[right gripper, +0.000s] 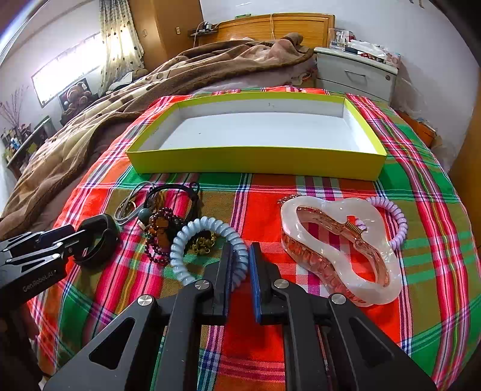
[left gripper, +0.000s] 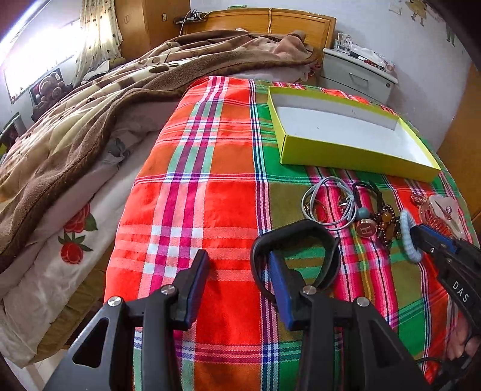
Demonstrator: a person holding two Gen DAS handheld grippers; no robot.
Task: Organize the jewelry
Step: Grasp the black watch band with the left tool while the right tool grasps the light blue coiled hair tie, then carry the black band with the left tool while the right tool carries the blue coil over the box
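Note:
An open yellow box [left gripper: 354, 162] [right gripper: 255, 164] with a white inside lies on the plaid cloth. In front of it lies a pile: grey cord [left gripper: 336, 204], dark beads [right gripper: 159, 228], gold chain [right gripper: 201, 243], black band [left gripper: 297, 234] [right gripper: 96, 240]. My left gripper [left gripper: 237, 270] is open; its right finger [left gripper: 279, 282] sits inside the black band. My right gripper [right gripper: 242, 264] is shut on a pale blue spiral hair tie [right gripper: 207, 225] [left gripper: 409, 237]. A pink hair claw [right gripper: 339, 252] and a lilac spiral tie [right gripper: 396, 219] lie to its right.
The plaid cloth [left gripper: 210, 210] covers the corner of a bed with a brown blanket [left gripper: 90, 120]. A white nightstand [right gripper: 354, 72] stands behind the box, by a wooden headboard [right gripper: 270, 27]. The cloth drops off at left and right.

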